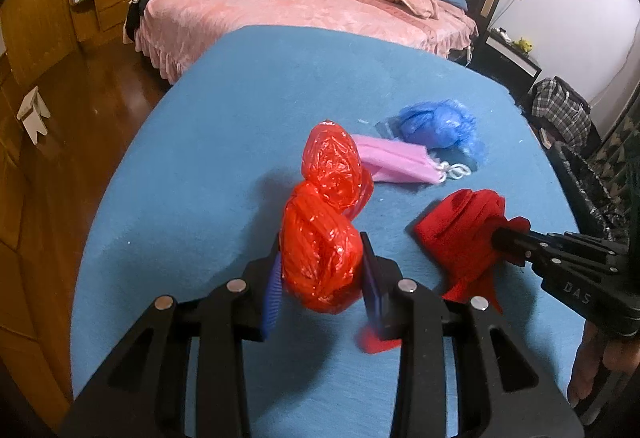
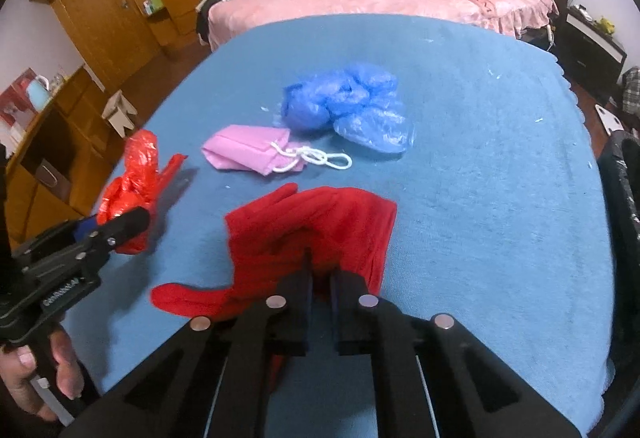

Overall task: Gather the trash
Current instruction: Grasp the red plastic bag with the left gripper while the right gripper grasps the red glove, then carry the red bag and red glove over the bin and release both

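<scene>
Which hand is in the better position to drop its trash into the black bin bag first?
Right, probably. The right gripper is shut on the red cloth, and the black bin bag stands at the table's right edge, beside it. The left gripper holds the red plastic bag farther away.

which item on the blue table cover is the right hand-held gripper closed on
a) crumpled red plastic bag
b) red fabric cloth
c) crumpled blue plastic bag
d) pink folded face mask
b: the right hand-held gripper pinches the red fabric cloth between its fingers, while the crumpled red plastic bag sits in the left hand-held gripper, and the pink mask and blue bag lie untouched.
</scene>
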A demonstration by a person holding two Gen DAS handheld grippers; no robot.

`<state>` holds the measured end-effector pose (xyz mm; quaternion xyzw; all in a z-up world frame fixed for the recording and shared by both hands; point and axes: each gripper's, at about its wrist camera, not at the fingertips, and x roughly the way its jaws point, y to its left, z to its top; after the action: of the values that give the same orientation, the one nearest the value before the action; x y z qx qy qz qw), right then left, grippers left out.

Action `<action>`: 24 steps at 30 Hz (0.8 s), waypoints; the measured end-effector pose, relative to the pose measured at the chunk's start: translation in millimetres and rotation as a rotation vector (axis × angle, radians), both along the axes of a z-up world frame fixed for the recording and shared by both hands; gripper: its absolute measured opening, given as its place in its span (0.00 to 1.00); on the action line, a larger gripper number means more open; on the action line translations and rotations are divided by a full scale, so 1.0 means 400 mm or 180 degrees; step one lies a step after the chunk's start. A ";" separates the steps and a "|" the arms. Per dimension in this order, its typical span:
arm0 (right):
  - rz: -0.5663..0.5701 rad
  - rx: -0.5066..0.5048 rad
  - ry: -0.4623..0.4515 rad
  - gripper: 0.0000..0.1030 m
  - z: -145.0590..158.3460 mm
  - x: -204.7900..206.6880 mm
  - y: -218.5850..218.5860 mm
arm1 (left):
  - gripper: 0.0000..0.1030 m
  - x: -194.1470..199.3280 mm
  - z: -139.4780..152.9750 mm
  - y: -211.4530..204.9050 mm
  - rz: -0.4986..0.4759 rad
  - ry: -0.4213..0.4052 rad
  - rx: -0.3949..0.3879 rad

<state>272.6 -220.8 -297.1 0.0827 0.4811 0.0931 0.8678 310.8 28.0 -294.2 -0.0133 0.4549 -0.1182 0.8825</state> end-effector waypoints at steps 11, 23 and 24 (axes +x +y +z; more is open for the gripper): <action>-0.0120 0.0059 -0.0216 0.06 0.120 -0.068 -0.083 | 0.32 -0.052 0.066 -0.068 -0.0031 -0.0064 0.0020; -0.0343 -0.0079 -0.0418 0.06 0.226 -0.129 -0.246 | 0.32 -0.102 0.141 -0.225 -0.0114 -0.0120 -0.0006; -0.0361 -0.0094 -0.0430 0.06 0.233 -0.134 -0.260 | 0.32 -0.105 0.147 -0.242 -0.0121 -0.0122 -0.0010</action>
<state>218.9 -324.9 -203.9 0.0905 0.4174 0.0421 0.9032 268.8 -68.9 -235.2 -0.0038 0.4380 -0.1360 0.8886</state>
